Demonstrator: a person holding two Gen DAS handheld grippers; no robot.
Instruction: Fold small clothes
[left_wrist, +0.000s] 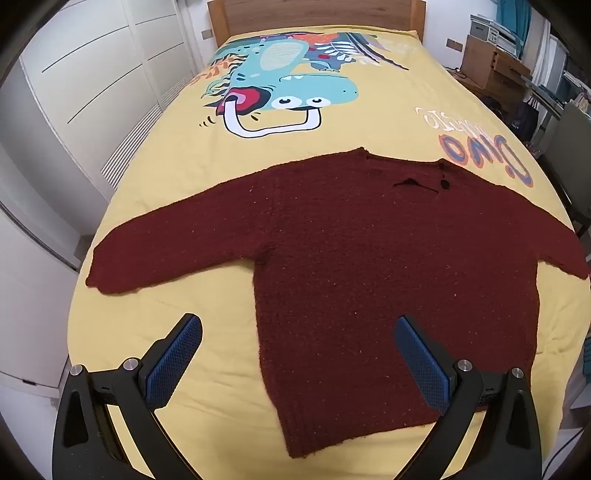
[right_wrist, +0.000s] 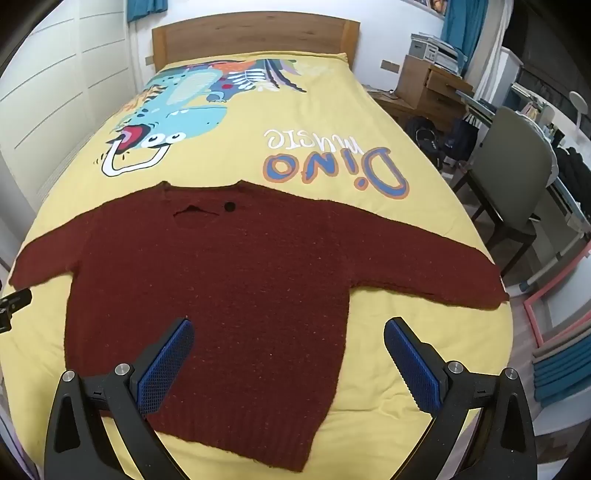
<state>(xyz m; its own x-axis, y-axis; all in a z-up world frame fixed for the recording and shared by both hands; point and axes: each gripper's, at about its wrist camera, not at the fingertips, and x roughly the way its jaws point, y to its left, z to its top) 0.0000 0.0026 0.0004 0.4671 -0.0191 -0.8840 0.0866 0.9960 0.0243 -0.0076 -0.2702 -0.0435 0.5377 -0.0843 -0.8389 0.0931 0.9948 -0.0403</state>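
Left gripper (left_wrist: 298, 334): tilted steeply down over the near end of the bed, jaws spread as wide as they go, holding nothing; its left pad hangs over bare bedspread, its right pad over the sweater's lower body.
Right gripper (right_wrist: 289, 338): same steep downward tilt, jaws wide apart and empty; the sweater's lower right body lies between and below the 2 blue pads, untouched.
Sweater (left_wrist: 369, 251): dark red knit, laid flat on the bed, unfolded, neck toward 12 o'clock and hem toward 6 o'clock, both sleeves spread out toward 9 and 3 o'clock.
Sweater detail: a dark button (right_wrist: 229, 206) and a slit opening sit by the collar; pale flecks dot the knit.
Bedspread (left_wrist: 332, 129): yellow, printed with a blue dinosaur and lettering, upside down from here.
Surroundings: wooden headboard (right_wrist: 255, 31) at 12 o'clock, a grey chair (right_wrist: 513, 177) at 3 o'clock in the right wrist view.
Cut off: in the left wrist view the right sleeve end runs to the frame edge.
Hard to tell: a dark object (right_wrist: 11, 306) at 9 o'clock in the right wrist view is only partly seen.
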